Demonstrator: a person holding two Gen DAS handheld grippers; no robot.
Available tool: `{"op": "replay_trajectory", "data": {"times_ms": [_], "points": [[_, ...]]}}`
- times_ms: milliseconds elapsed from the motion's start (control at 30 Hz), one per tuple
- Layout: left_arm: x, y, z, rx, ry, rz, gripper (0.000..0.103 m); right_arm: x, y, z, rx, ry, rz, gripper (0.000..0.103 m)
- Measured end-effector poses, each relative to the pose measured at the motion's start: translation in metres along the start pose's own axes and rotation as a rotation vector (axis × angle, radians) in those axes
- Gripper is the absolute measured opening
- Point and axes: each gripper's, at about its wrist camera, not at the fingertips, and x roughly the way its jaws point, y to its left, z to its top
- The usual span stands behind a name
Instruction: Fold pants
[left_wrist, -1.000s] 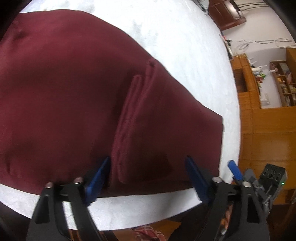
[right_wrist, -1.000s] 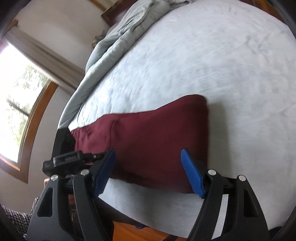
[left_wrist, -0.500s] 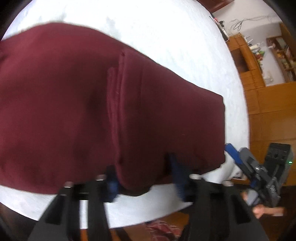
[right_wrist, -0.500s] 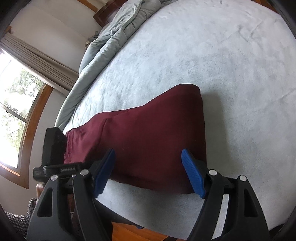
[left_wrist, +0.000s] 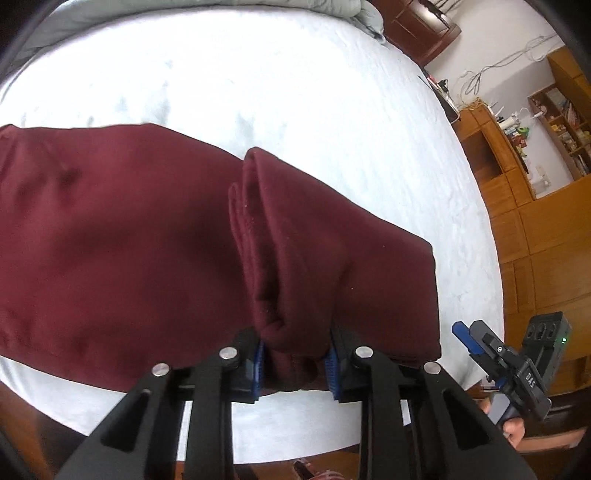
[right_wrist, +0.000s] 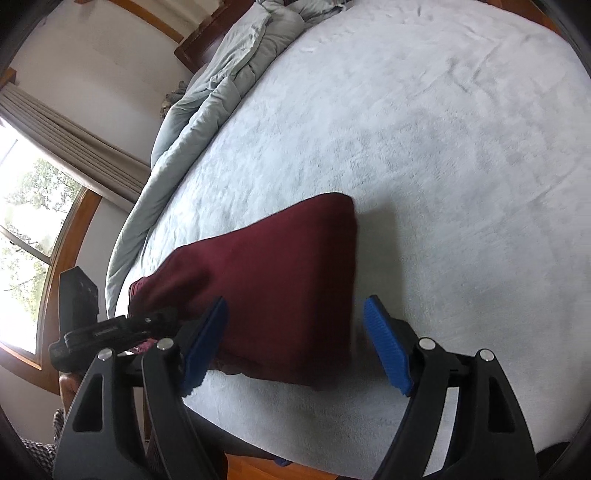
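Dark red pants (left_wrist: 110, 240) lie folded across the white bed (left_wrist: 258, 74). The jaws of my left gripper (left_wrist: 295, 363) are closing, and their blue pads pinch a bunched fold of the pants at the near edge, raised a little off the bed. In the right wrist view the pants (right_wrist: 280, 288) end in a folded edge. My right gripper (right_wrist: 295, 306) hangs open over that end, its pads on either side of the cloth and apart from it. The left gripper (right_wrist: 110, 328) shows at the left there.
A rumpled grey duvet (right_wrist: 207, 103) is heaped at the head of the bed (right_wrist: 443, 147). Wooden cabinets and shelves (left_wrist: 535, 221) stand beyond the bed's right side. A window with a curtain (right_wrist: 22, 221) is at the left. The bed's front edge runs just below both grippers.
The left jaws have gone from wide open to pinching the fold of the pants, and the cloth has risen with them. The right gripper has stayed open and barely shifted.
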Motion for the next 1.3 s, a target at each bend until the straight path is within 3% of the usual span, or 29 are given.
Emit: {"op": "replay_trajectory", "data": {"times_ms": [133, 233, 400, 567, 633, 667, 700, 800, 867, 933, 1067, 1167, 1233, 1300], "points": [[0.018, 0.025, -0.008, -0.019, 0.051, 0.076, 0.026, 0.008, 0.002, -0.003, -0.009, 0.026, -0.008, 0.076], [0.039, 0.031, -0.017, -0.032, 0.065, 0.067, 0.029, 0.020, 0.002, -0.004, -0.002, 0.063, -0.011, 0.076], [0.037, 0.018, -0.016, -0.002, 0.046, 0.064, 0.035, 0.040, 0.002, -0.002, 0.015, 0.124, 0.057, 0.082], [0.040, 0.021, -0.012, -0.018, 0.050, 0.040, 0.039, 0.073, -0.008, -0.008, 0.033, 0.220, 0.048, 0.081], [0.039, 0.030, -0.012, -0.023, 0.051, 0.036, 0.040, 0.079, -0.010, -0.013, 0.039, 0.235, 0.082, 0.066], [0.041, 0.027, -0.011, -0.023, 0.051, 0.037, 0.041, 0.080, -0.010, -0.014, 0.043, 0.241, 0.107, 0.049], [0.042, 0.025, -0.010, -0.022, 0.052, 0.039, 0.041, 0.078, -0.009, -0.014, 0.049, 0.240, 0.123, 0.041], [0.040, 0.018, -0.009, -0.025, 0.053, 0.037, 0.043, 0.060, 0.002, -0.010, 0.030, 0.208, 0.165, 0.030], [0.038, 0.021, -0.007, -0.018, 0.049, 0.024, 0.046, 0.040, 0.011, -0.006, 0.026, 0.167, 0.219, 0.028], [0.039, 0.023, -0.008, -0.014, 0.051, 0.013, 0.050, 0.026, 0.020, -0.006, 0.008, 0.148, 0.208, 0.028], [0.049, 0.029, -0.011, -0.012, 0.050, 0.031, 0.052, 0.059, -0.003, -0.022, 0.027, 0.244, 0.026, 0.028], [0.047, 0.027, -0.011, 0.014, 0.043, 0.038, 0.053, 0.074, -0.030, -0.029, 0.164, 0.264, 0.092, 0.030], [0.043, 0.026, -0.011, 0.018, 0.038, 0.042, 0.053, 0.069, -0.026, -0.026, 0.151, 0.254, 0.098, 0.038], [0.036, 0.029, -0.012, 0.024, 0.034, 0.055, 0.053, 0.060, -0.013, -0.022, 0.095, 0.242, 0.044, 0.050]]}}
